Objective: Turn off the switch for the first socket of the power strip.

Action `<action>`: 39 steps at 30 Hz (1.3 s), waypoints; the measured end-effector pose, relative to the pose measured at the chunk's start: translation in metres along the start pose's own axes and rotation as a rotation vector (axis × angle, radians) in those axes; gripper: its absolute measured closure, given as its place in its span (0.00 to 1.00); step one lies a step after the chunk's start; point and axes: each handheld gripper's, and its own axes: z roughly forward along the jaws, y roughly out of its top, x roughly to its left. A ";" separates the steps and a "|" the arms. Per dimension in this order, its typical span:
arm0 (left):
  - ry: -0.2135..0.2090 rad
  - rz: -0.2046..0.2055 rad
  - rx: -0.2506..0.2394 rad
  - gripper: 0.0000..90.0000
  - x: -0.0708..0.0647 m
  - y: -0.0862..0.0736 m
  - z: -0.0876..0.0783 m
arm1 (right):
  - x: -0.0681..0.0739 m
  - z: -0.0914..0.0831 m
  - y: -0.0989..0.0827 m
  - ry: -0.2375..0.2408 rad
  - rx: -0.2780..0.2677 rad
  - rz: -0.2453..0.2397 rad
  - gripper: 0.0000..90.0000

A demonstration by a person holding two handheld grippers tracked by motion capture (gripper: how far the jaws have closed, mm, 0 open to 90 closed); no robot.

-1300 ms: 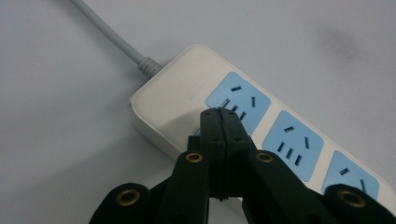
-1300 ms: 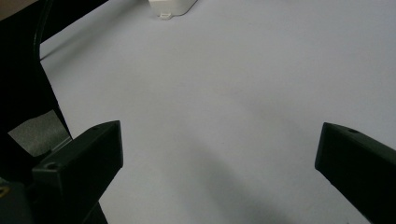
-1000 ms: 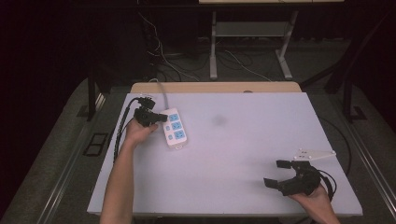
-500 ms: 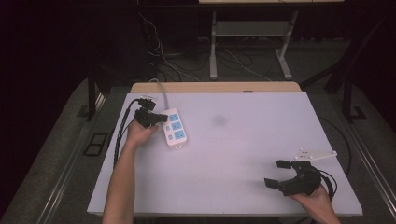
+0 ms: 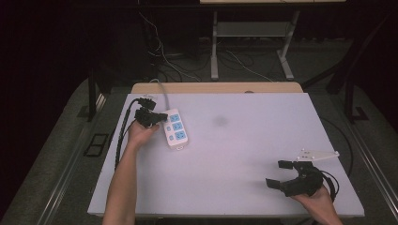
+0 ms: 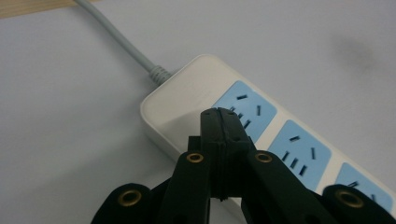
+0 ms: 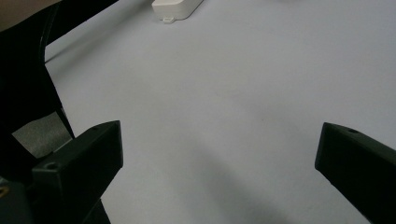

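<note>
A white power strip point(image 5: 175, 131) with three blue socket faces lies flat on the white bench point(image 5: 234, 164), toward its far left part, its grey cord point(image 5: 162, 96) running off the far edge. All three sockets show bare, with no plug seated in any of them. The left gripper point(image 5: 158, 117) sits at the strip's cord end, its fingers pressed fully together with nothing between them; in the left gripper view the closed tips point(image 6: 219, 122) lie over the plain white end of the strip point(image 6: 196, 100), just at the edge of the first blue socket point(image 6: 245, 109), though whether they touch the surface I cannot tell. The right gripper point(image 5: 276, 174) rests well apart at the near right of the bench, its fingers point(image 7: 88, 154) spread wide over bare bench, holding nothing, with the strip's near end point(image 7: 177, 9) far off.
</note>
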 end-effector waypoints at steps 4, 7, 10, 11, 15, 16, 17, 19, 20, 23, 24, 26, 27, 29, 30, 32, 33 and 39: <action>0.000 0.003 -0.008 1.00 0.000 0.001 -0.005 | -0.001 0.000 0.000 0.004 -0.003 -0.001 0.01; -0.007 0.009 -0.014 1.00 -0.001 0.002 -0.010 | -0.001 0.000 0.000 0.003 -0.002 -0.001 0.01; -0.018 0.005 -0.029 1.00 -0.002 0.004 -0.017 | -0.001 0.000 0.000 0.001 -0.001 -0.001 0.01; -0.017 0.005 -0.033 1.00 -0.002 0.004 -0.020 | -0.001 0.000 0.000 0.001 -0.002 -0.003 0.01; -0.018 -0.005 -0.058 1.00 -0.002 0.005 -0.032 | -0.001 0.001 0.000 -0.001 0.000 -0.004 0.01; -0.017 -0.007 -0.064 1.00 -0.002 0.006 -0.035 | -0.001 0.001 0.000 -0.001 0.000 -0.004 0.01; -0.017 -0.009 -0.072 1.00 -0.002 0.006 -0.038 | -0.001 0.001 0.000 0.000 0.000 -0.003 0.01; -0.017 -0.012 -0.081 1.00 -0.002 0.006 -0.043 | -0.001 0.001 0.000 0.000 -0.001 -0.003 0.01; -0.016 -0.013 -0.087 1.00 -0.002 0.007 -0.046 | -0.001 0.001 0.000 0.001 -0.001 -0.003 0.01; -0.018 -0.020 -0.101 1.00 -0.002 0.007 -0.054 | -0.001 0.000 0.000 0.001 -0.002 -0.002 0.01; -0.018 -0.022 -0.105 1.00 -0.003 0.007 -0.056 | -0.001 0.000 0.000 0.002 -0.002 -0.002 0.01; -0.019 -0.023 -0.111 1.00 -0.004 0.007 -0.061 | -0.001 0.000 0.000 0.003 -0.002 -0.003 0.01; -0.020 -0.022 -0.116 1.00 -0.005 0.007 -0.063 | -0.001 0.000 0.000 0.003 -0.002 -0.003 0.01; -0.025 -0.026 -0.127 1.00 -0.008 0.007 -0.068 | -0.001 0.000 0.000 0.003 -0.004 -0.003 0.01; -0.029 -0.028 -0.133 1.00 -0.010 0.007 -0.070 | -0.001 0.000 0.000 0.005 -0.002 -0.004 0.01; -0.034 -0.024 -0.138 1.00 -0.013 0.007 -0.074 | -0.001 0.001 0.001 0.004 0.000 -0.006 0.01; -0.034 -0.020 -0.139 1.00 -0.015 0.007 -0.076 | -0.001 0.002 0.001 0.005 0.003 -0.007 0.01; -0.043 -0.018 -0.167 0.99 -0.023 0.003 -0.090 | 0.000 0.002 0.001 0.009 0.001 -0.009 0.01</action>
